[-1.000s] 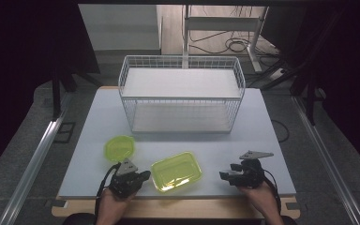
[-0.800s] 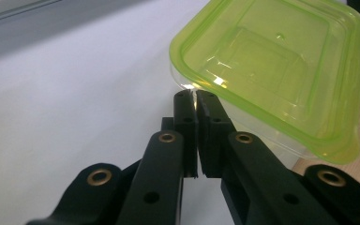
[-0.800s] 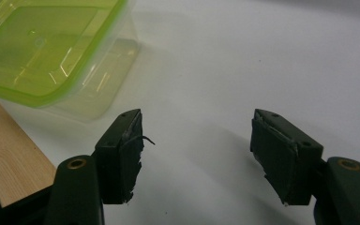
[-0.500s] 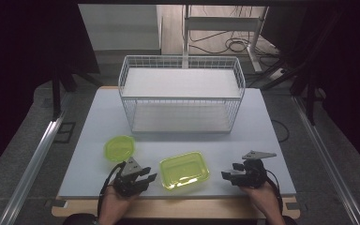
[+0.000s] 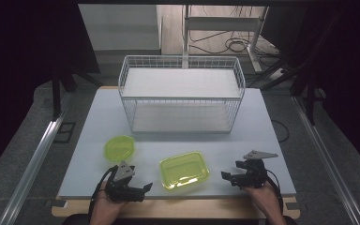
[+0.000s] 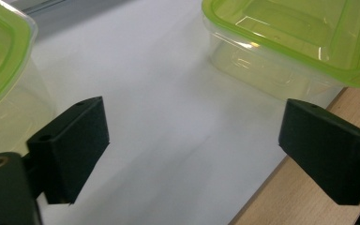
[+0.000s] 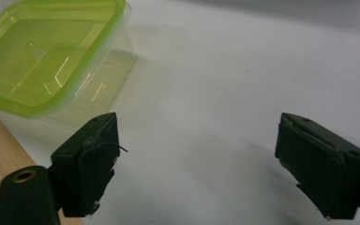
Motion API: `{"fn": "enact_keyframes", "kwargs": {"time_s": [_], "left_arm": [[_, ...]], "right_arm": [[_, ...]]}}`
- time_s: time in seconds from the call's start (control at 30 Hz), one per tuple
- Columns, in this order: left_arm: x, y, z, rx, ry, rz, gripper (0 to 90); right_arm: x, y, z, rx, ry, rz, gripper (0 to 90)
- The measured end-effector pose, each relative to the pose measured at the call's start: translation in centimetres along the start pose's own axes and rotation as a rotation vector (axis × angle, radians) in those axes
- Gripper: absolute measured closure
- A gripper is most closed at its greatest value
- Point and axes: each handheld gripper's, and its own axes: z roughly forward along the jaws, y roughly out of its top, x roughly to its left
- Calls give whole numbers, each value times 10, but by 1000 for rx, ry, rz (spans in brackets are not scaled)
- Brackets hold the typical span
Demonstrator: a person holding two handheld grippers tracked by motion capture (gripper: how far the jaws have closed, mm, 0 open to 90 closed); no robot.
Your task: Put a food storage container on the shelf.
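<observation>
While both hands rest low at the near edge of the white tabletop [image 5: 262,122], the left gripper [image 5: 143,188] at lower left and the right gripper [image 5: 227,176] at lower right each point inward with jaws spread wide and empty. Between them sits a rectangular clear plastic container [image 5: 184,169] with a glossy lime-green lid. A smaller round-cornered green-lidded tub [image 5: 119,148] lies left of centre, a white wire basket [image 5: 180,93] behind.

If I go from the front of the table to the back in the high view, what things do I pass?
The tool in the left hand → the rectangular green box → the smaller round green box → the white wire basket.
</observation>
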Motion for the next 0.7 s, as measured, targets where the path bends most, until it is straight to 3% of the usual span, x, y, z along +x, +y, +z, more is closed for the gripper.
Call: {"fn": "enact_keyframes", "kwargs": {"time_s": [0.2, 0.43, 0.7], "left_arm": [[1, -5, -3, -16, 5, -8, 40], [0, -6, -1, -10, 27, 17, 33], [-1, -6, 1, -1, 43, 38, 34]], "right_arm": [[0, 2, -1, -30, -23, 26, 94], [7, 9, 1, -10, 6, 40, 79], [16, 24, 4, 2, 57, 39, 203]]}}
